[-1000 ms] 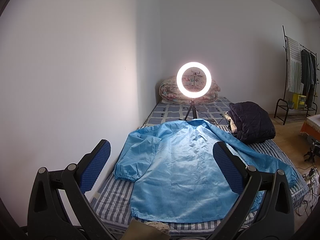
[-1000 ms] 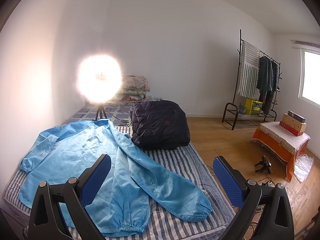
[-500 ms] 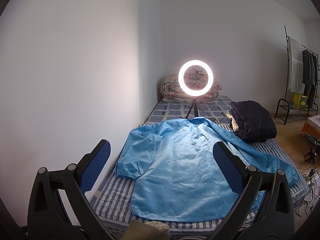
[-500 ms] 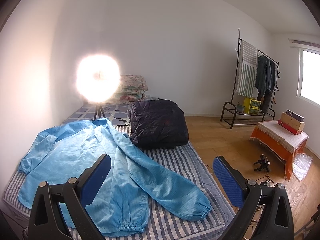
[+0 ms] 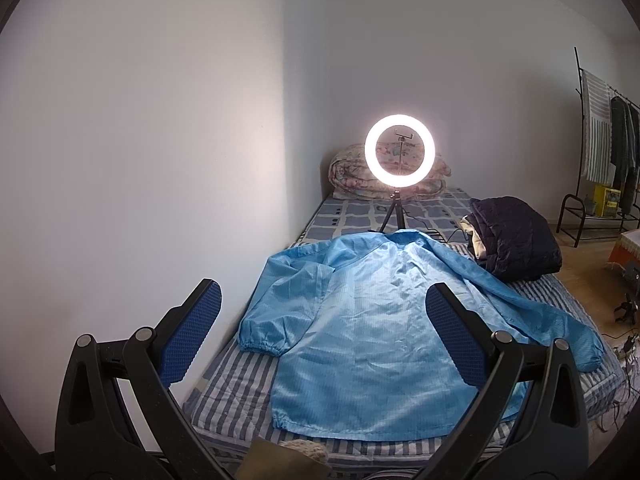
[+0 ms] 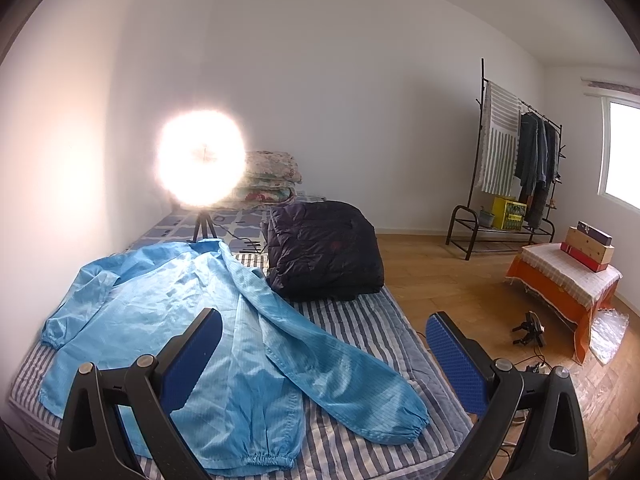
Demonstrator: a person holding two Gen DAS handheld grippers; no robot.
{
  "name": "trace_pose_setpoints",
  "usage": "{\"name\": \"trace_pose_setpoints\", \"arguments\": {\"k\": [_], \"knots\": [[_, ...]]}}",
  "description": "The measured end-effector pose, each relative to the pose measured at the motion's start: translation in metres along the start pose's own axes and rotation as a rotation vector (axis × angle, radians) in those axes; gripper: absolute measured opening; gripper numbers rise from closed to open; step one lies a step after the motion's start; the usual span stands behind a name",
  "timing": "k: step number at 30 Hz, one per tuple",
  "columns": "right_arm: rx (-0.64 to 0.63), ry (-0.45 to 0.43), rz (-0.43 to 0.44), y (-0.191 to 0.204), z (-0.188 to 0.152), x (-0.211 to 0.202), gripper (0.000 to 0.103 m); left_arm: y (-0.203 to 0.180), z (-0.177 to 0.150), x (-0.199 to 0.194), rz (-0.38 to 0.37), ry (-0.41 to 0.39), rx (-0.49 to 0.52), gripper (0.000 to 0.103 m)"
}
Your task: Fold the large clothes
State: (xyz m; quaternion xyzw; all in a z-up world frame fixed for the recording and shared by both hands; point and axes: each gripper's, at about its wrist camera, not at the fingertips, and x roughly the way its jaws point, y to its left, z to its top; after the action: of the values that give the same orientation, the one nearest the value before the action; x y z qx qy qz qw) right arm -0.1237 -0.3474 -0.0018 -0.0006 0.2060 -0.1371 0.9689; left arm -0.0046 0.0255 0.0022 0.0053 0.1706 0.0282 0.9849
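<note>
Blue jacket (image 5: 372, 332) is laid flat, sleeves spread, on the striped bed (image 5: 236, 384). Left gripper (image 5: 322, 330) and right gripper (image 6: 324, 350) are held wide apart, empty, above the bed's near edge.

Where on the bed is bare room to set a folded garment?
Striped mattress lies bare between the blue coat's sleeve, the dark jacket and the floor-side edge. The head end is crowded by ring light and quilts.

left wrist: foot of bed (image 5: 240, 392), facing lengthwise | right wrist: same, angled right | shared: blue coat (image 5: 372, 332)
</note>
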Motion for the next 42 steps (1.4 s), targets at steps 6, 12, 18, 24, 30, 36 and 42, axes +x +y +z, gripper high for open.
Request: {"name": "trace_pose_setpoints", "arguments": {"k": [6, 12, 18, 24, 30, 36, 42], "knots": [[-0.030, -0.019, 0.008, 0.009, 0.006, 0.013, 0.103, 0.010, -0.009, 0.008, 0.052, 0.008, 0.029, 0.103], [-0.023, -0.068, 0.041, 0.012, 0.021, 0.032, 0.103, 0.028, -0.015, 0.019, 0.133, 0.002, 0.060, 0.103], [-0.044, -0.126, 0.100, 0.018, 0.041, 0.064, 0.103, 0.054, -0.028, 0.034, 0.156, 0.030, 0.049, 0.103], [-0.078, -0.128, 0.168, 0.033, 0.064, 0.102, 0.103, 0.080, -0.038, 0.056, 0.118, 0.096, -0.006, 0.099], [-0.126, -0.101, 0.233, 0.067, 0.087, 0.124, 0.103, 0.098, -0.039, 0.076, 0.084, 0.153, -0.090, 0.089], [-0.144, -0.038, 0.460, 0.123, 0.094, 0.125, 0.103, 0.091, -0.015, 0.076, 0.080, 0.135, -0.040, 0.089], [-0.180, 0.113, 0.660, 0.210, 0.067, 0.144, 0.091, 0.092, -0.004, 0.085, 0.051, 0.138, -0.054, 0.090]]}}
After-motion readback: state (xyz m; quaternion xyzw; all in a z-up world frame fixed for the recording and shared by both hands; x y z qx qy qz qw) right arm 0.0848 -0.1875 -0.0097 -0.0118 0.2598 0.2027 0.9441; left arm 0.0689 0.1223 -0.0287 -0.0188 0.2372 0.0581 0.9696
